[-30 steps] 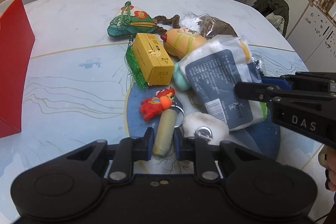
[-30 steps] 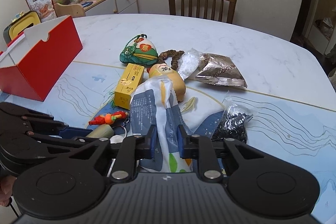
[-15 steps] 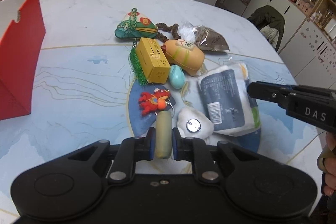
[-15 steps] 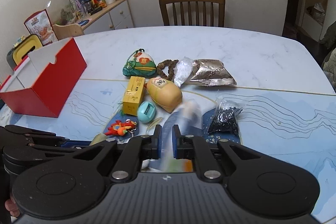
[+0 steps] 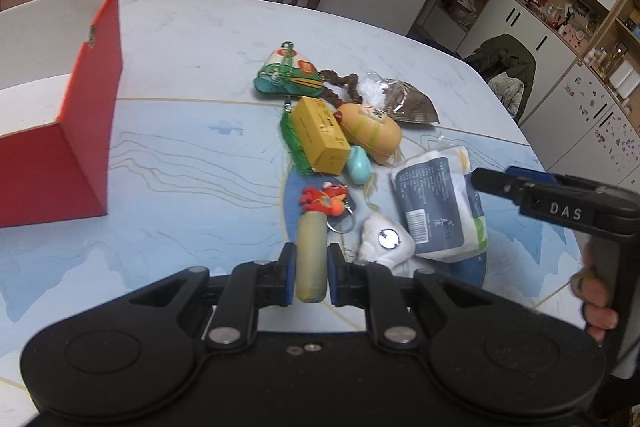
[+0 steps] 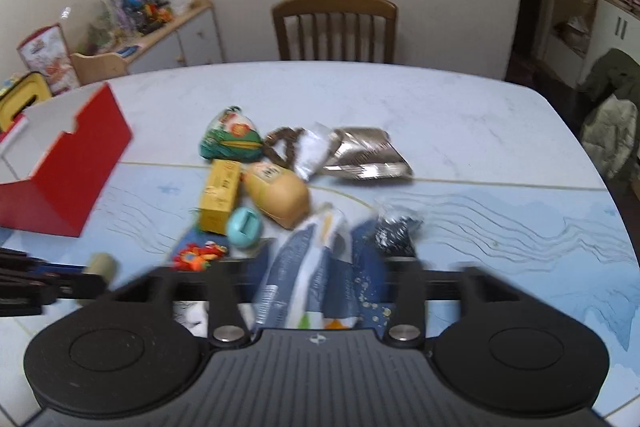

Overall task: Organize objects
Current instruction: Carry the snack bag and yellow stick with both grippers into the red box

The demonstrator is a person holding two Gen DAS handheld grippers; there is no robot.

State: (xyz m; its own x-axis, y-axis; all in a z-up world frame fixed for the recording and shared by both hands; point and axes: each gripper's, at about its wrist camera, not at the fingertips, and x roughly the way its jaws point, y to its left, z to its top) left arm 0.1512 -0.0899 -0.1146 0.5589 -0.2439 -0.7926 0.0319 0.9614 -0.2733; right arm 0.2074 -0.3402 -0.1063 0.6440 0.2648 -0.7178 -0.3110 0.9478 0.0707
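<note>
Left claw (image 5: 311,274) is squeezing the beige tube (image 5: 311,255) on the keychain with the red toy (image 5: 325,201) near my end of the table (image 5: 192,75), while I'm holding the right claw (image 6: 320,291) spread wide around the tissue pack (image 6: 298,279).

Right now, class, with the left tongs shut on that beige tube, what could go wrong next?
1. The beige tube seems linked by a key ring to the red toy; lifting may drag the toy along.
2. The left tongs pinch the tube only near one end, so it might tilt or slip.
3. The white pouch lies close by and could get snagged.
</note>
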